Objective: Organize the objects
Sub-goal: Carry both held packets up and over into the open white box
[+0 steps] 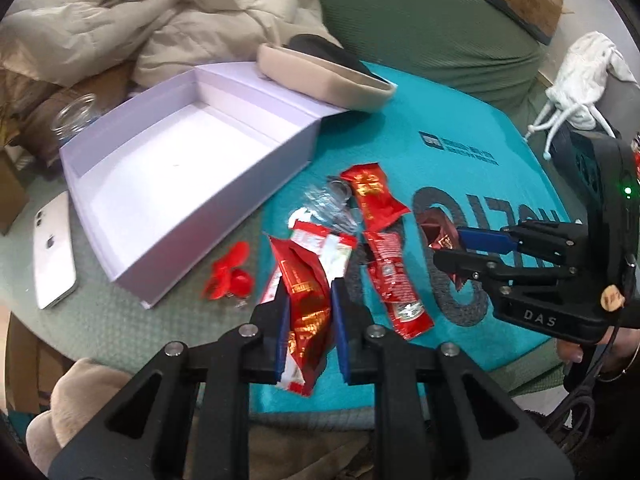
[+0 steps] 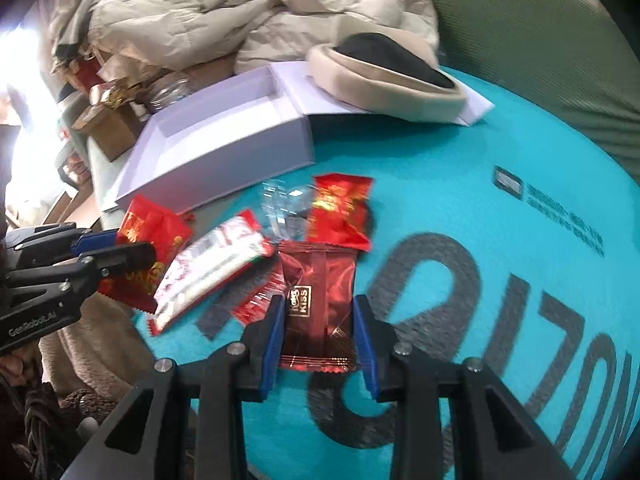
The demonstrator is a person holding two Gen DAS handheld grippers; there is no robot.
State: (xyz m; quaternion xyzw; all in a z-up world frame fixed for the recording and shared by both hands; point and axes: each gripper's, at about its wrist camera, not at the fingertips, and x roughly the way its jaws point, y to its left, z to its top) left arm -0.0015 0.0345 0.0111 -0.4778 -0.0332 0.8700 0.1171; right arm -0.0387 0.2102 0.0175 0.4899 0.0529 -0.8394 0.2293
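Gripping one wrapper each: left gripper point(image 1: 310, 334) is pinched tight on a red-and-gold snack packet point(image 1: 306, 312), right gripper point(image 2: 318, 338) clamped on a dark red Kiss candy point(image 2: 318, 304), both apparently lifted off the teal mat point(image 1: 460, 152). More sachets point(image 1: 394, 284) lie loose mid-mat. Next, likely: carry both over the white box point(image 1: 180, 160) beyond, then part the jaws.

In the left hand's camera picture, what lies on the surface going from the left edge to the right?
White phone → open white box → small red balloons → red packet held in the left gripper → long red sachet → dark red packet held in the right gripper.
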